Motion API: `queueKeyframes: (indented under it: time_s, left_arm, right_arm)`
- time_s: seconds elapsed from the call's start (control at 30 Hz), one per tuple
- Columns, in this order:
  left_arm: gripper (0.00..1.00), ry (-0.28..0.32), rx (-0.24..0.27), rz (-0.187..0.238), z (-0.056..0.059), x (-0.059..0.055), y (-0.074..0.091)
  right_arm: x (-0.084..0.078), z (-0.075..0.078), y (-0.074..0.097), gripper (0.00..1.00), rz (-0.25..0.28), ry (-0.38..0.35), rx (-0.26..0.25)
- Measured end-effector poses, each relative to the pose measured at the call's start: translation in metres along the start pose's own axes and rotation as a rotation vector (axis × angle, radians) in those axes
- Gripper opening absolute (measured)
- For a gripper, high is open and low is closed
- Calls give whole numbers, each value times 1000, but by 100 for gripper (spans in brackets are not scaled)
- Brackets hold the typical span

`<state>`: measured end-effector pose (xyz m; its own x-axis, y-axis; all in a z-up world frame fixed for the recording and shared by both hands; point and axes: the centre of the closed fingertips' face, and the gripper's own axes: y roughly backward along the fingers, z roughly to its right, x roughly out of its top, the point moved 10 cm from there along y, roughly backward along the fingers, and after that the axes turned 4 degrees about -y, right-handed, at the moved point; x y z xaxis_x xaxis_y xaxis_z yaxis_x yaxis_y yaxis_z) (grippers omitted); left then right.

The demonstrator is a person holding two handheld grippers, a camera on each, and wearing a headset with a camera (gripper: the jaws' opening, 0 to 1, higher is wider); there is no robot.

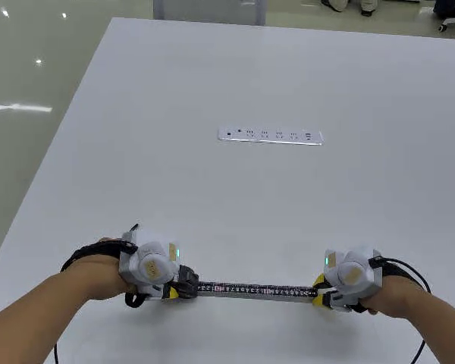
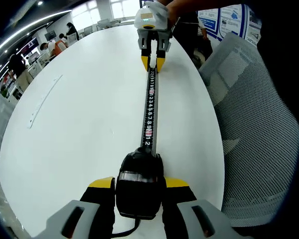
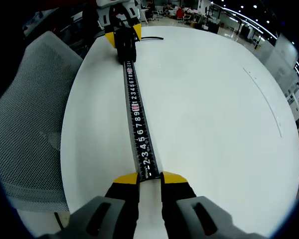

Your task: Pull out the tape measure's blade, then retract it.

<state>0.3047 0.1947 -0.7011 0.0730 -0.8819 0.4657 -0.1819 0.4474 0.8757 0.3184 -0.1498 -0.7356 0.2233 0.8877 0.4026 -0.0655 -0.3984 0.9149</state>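
Note:
A black tape measure case [image 2: 139, 181] sits between the yellow-tipped fingers of my left gripper [image 2: 139, 183], which is shut on it. Its dark numbered blade [image 2: 150, 107] runs straight across the white table to my right gripper [image 2: 153, 62]. In the right gripper view, the blade [image 3: 138, 134] ends between the pads of my right gripper [image 3: 149, 177], shut on its tip, with the case [image 3: 123, 42] at the far end. From the head view, the left gripper [image 1: 174, 288] and right gripper [image 1: 317, 292] hold the blade [image 1: 254, 289] taut near the table's front edge.
A white power strip [image 1: 270, 136] lies flat in the middle of the white table [image 1: 273, 205]. A grey mesh chair [image 2: 259, 124] stands just off the table's near edge. A black cable [image 3: 150, 38] trails behind the left gripper.

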Motion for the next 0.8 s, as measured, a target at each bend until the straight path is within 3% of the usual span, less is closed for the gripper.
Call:
queueKeyframes:
  time_s: [0.07,0.2,0.27,0.37,0.43,0.5,0.67,0.73,0.8]
  left_arm:
    - [34,62,33,22,3,-4,1]
    - [35,222,93,67,7,-17,8]
    - [39,272,122,88,8,-22,13]
    - [47,407,194,148,12,-35,22]
    - [52,452,238,182,16,-44,28]
    - [58,485,260,203,22,-50,33]
    - [67,600,312,271,35,-66,48]
    - [70,632,314,278,39,-73,54]
    - [75,673,351,332,41,-76,61]
  right_arm:
    - [-1,-4,1,15,10,36,-30]
    - [-8,-7,4,16,52,-30,-106]
    - [-11,-8,6,17,67,-60,-126]
    - [-17,-11,15,21,84,-112,-151]
    - [-20,-18,21,24,95,-107,-151]
    - [-23,-21,24,24,110,-107,-183]
    - [-30,-34,39,31,185,-206,-249]
    - [-33,-38,43,37,221,-252,-289]
    - [-36,-44,48,43,242,-292,-316]
